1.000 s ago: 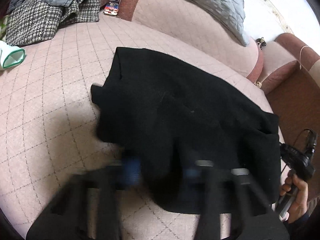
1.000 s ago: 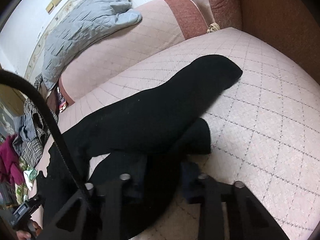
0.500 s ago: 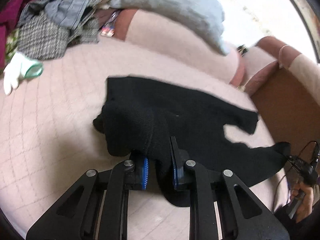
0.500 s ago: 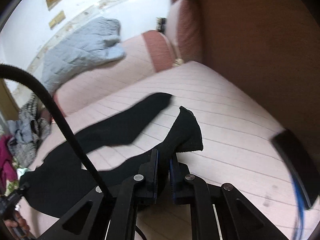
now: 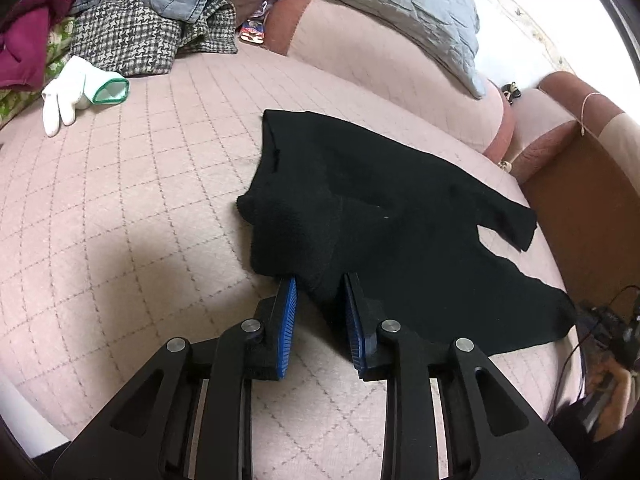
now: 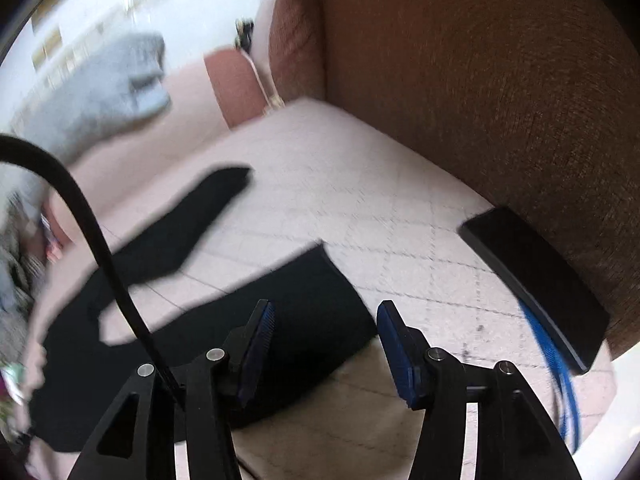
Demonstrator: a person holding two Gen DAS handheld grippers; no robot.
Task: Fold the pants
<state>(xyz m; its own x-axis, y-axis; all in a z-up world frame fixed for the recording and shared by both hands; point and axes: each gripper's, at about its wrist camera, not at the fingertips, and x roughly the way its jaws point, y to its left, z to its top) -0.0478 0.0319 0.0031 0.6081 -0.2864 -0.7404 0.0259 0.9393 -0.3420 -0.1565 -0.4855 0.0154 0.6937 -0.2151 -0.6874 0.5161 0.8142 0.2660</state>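
Observation:
Black pants (image 5: 400, 220) lie spread on the pink quilted sofa seat (image 5: 140, 200), waist to the left, two legs to the right. My left gripper (image 5: 320, 278) sits at the near waist corner. Its jaws are opening, and a fold of black cloth still lies between the blue pads (image 5: 288, 320). In the right wrist view, the near leg's end (image 6: 312, 340) rests flat on the seat under my right gripper (image 6: 325, 304). Those jaws are opening wide and neither pad touches the cloth. The far leg (image 6: 192, 220) lies apart, further back.
A brown armrest (image 6: 480, 80) walls the right side, with a black phone (image 6: 532, 280) and a blue cable (image 6: 552, 360) against it. A clothes pile (image 5: 140, 20), a white glove (image 5: 76, 84) and a grey quilt (image 5: 380, 0) sit at the back. A hand (image 5: 608, 376) holds the right gripper.
Both grippers drew the pants out, and the two legs now lie apart. The right jaws, shut on the leg end half a second ago, now stand wide. The left jaws have widened around the waist fold.

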